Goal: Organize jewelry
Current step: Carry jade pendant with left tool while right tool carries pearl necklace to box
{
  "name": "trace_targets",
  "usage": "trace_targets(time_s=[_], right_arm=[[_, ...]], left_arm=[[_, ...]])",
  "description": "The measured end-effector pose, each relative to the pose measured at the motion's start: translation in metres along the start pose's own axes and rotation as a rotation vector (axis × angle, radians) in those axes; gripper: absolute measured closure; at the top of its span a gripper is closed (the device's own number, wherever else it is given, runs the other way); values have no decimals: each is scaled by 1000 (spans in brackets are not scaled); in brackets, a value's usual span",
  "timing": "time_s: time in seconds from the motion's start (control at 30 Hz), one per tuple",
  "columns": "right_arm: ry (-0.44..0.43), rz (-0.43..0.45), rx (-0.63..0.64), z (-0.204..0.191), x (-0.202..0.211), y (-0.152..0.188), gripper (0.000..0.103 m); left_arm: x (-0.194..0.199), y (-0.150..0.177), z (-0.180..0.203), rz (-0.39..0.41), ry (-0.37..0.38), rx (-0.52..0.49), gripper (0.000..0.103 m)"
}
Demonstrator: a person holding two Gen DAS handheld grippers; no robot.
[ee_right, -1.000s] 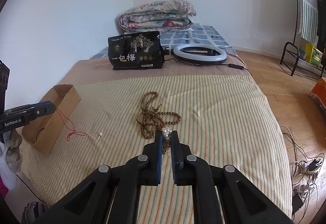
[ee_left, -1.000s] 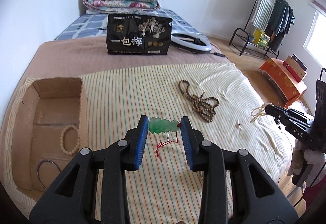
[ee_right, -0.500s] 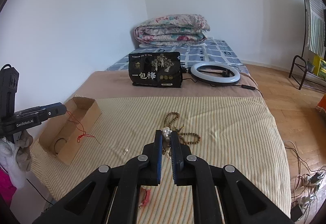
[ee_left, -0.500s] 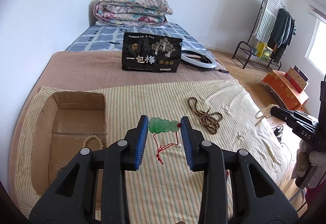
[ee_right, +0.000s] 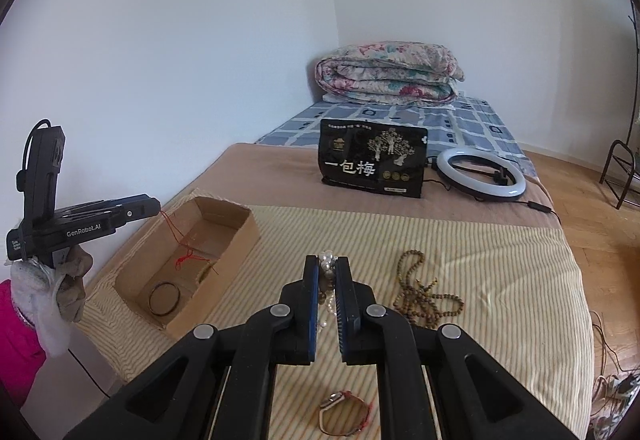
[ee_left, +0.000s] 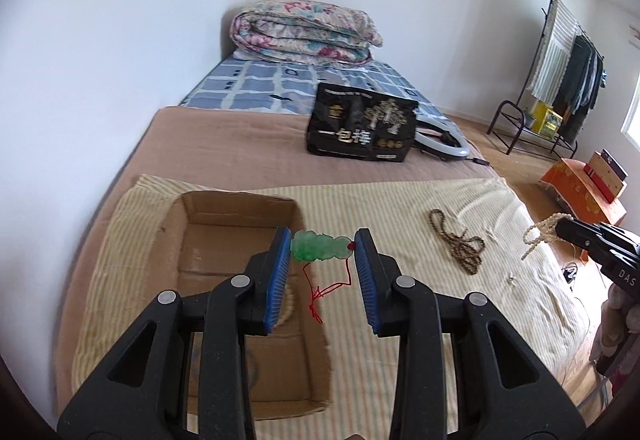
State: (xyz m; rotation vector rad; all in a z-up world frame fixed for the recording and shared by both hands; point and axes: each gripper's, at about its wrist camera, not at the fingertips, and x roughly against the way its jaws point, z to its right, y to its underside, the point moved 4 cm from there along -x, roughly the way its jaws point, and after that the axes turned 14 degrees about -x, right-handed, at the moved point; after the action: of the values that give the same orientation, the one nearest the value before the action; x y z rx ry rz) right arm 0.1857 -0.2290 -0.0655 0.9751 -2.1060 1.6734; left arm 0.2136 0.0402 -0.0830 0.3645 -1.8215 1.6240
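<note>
Green carved pendant (ee_left: 319, 246) trailing red cord (ee_left: 328, 290).

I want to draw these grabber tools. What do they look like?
Each gripper is black plastic with two long arms, silver round bolts and ribbed blue pads on the fingers. The left one's side says "GenRobot.AI" in white. The right gripper shows "DAS" on its side. A black cable loops off the left one's top.

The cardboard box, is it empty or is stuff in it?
Not empty. The open cardboard box holds a dark bangle, seen from the right wrist; a beaded bracelet peeks out behind the left gripper.
</note>
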Motion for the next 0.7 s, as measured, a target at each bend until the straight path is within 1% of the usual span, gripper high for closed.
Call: trace_targets(time_s=[0.13, 0.33, 0.57, 0.7], right_arm=[[-37, -11, 20, -25, -14, -2, 98], [-85, -32, 53, -61, -35, -3, 98], [-152, -71, 81, -99, -60, -1, 98], [-191, -100, 85, -116, -73, 5, 98]], left_arm=[[5, 8, -30, -6, -35, 25, 71], [8, 19, -61, -20, -71, 46, 71], [-3, 26, -84, -35, -82, 64, 71], [-17, 27, -93, -50, -75, 81, 71]])
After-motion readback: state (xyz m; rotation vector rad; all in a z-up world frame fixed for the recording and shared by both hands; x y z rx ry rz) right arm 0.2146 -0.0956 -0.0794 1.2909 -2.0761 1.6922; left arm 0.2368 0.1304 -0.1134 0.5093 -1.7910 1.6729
